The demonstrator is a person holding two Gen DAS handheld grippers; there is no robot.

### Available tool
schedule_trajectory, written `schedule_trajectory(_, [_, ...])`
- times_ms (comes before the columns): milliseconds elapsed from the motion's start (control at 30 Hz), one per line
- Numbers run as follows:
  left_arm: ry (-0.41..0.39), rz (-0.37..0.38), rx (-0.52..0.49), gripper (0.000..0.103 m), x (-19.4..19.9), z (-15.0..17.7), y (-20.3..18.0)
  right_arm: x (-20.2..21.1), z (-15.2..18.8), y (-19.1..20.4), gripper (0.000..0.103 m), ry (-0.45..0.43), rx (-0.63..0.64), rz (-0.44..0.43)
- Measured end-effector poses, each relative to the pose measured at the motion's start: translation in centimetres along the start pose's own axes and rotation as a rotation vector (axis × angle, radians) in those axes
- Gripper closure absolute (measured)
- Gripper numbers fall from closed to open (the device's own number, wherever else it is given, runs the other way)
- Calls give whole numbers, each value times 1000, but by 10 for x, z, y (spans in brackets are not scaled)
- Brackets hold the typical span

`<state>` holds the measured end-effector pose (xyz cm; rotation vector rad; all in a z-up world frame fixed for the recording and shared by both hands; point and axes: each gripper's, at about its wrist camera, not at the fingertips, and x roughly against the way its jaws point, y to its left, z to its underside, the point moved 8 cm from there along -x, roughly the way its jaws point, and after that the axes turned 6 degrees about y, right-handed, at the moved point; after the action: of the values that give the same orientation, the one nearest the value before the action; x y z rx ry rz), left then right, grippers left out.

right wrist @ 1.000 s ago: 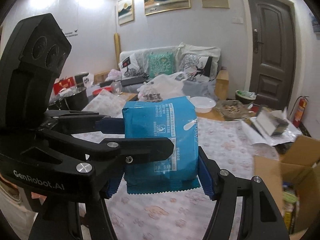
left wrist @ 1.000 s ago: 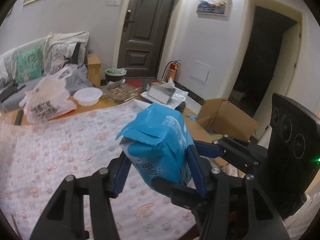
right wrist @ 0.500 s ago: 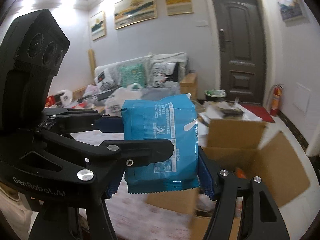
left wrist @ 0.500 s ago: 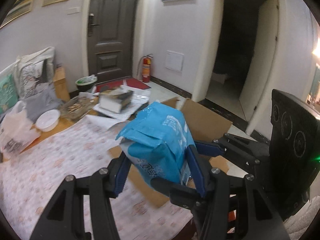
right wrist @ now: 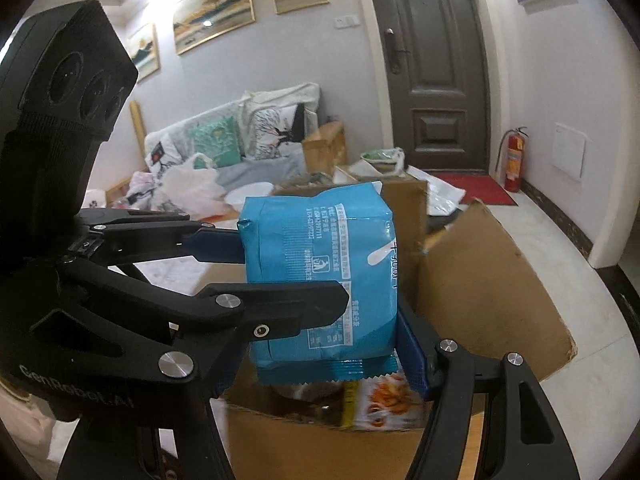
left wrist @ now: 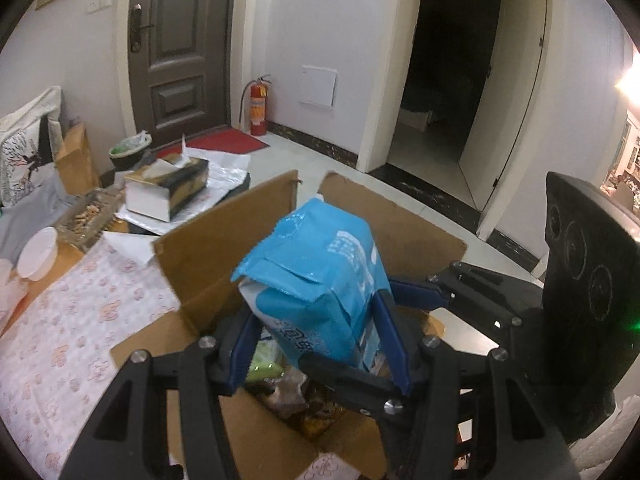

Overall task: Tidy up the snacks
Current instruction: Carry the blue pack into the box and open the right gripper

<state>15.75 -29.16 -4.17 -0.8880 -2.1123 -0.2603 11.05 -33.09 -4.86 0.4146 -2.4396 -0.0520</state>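
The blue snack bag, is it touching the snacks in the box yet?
Cannot tell. In both wrist views the blue snack bag hangs over the cardboard box, hiding any gap.

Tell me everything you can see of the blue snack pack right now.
The blue pack is a glossy, pillow-shaped plastic wrapper with white print, folded end seams and a serrated bottom edge. It looks full and unopened. It is upright, slightly tilted, in the air above the open cardboard box, which already holds other snacks. Both claws grip it: the left claw pinches its sides and the right claw clamps it crosswise. Nothing else touches it.
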Motion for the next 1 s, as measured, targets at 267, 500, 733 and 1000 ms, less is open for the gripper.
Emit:
schedule_trajectory(267, [36, -8, 20, 36, -24, 5, 8, -19, 11, -14, 40, 57, 12, 51])
schedule_trajectory(500, [-5, -29, 36, 23, -9, 3, 20, -19, 9, -11, 37, 45, 20, 60])
schedule_trajectory(733, [-114, -134, 60, 12, 38, 11, 29, -4, 3, 0, 34, 21, 28, 62])
schedule_trajectory(1000, [-326, -373, 188, 1, 124, 44, 55, 30, -13, 32, 22, -106, 86, 34])
